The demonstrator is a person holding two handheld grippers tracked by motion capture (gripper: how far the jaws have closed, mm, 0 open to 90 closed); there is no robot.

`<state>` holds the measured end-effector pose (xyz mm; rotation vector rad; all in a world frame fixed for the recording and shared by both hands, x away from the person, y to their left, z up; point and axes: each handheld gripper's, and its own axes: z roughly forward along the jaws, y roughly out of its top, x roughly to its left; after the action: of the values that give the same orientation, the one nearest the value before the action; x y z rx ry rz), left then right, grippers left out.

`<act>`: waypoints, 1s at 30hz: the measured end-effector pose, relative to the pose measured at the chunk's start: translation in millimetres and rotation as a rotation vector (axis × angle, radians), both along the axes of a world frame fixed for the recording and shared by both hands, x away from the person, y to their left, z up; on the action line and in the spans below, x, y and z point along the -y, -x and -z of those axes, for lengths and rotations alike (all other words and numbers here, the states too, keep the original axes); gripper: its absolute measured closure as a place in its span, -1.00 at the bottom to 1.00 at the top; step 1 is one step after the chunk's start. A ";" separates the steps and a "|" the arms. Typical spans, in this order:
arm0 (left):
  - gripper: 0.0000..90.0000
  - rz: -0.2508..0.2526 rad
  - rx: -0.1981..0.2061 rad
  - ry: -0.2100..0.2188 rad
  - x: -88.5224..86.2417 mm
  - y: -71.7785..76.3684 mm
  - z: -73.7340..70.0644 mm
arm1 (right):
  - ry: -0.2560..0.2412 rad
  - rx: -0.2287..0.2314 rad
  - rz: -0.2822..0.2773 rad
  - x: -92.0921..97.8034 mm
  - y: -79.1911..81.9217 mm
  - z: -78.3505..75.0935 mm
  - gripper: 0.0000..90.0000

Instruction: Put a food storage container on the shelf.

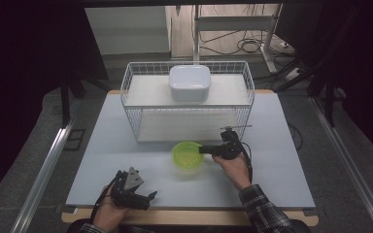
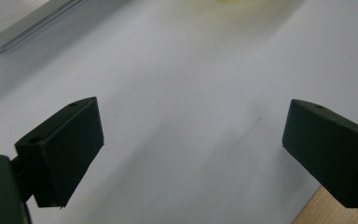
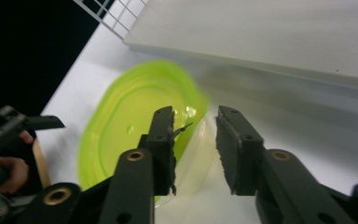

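A translucent lime-green bowl stands on the white table, just in front of the wire rack. My right gripper is at the bowl's right rim, open. One jaw is inside the bowl and the other outside, so the rim runs through the gap between them. My left gripper hovers low over the table near its front edge, jaws wide open with nothing between them. In the right gripper view, the left hand and its gripper appear at far left.
A white wire rack with two shelf boards stands at the back of the table, a white lidded container on its upper board. The lower board lies just beyond the bowl. The table's wooden front edge is by my left gripper.
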<state>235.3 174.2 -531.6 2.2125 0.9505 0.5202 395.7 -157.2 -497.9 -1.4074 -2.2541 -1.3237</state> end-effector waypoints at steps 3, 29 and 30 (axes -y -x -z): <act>-0.89 0.003 -0.001 -0.005 0.6 0.2 0.1 | -0.025 -0.021 0.020 1.0 0.0 -1.4 0.42; -0.89 0.005 0.006 -0.017 1.7 0.7 0.4 | -0.122 -0.065 0.013 -1.8 9.0 -7.0 0.83; -0.89 0.004 0.007 -0.016 1.6 0.6 0.3 | -0.124 -0.061 0.012 -1.3 9.4 -9.1 0.83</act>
<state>234.7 172.6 -531.9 2.2252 0.9410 0.5353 386.2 -155.9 -488.8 -1.4009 -2.0904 -1.3790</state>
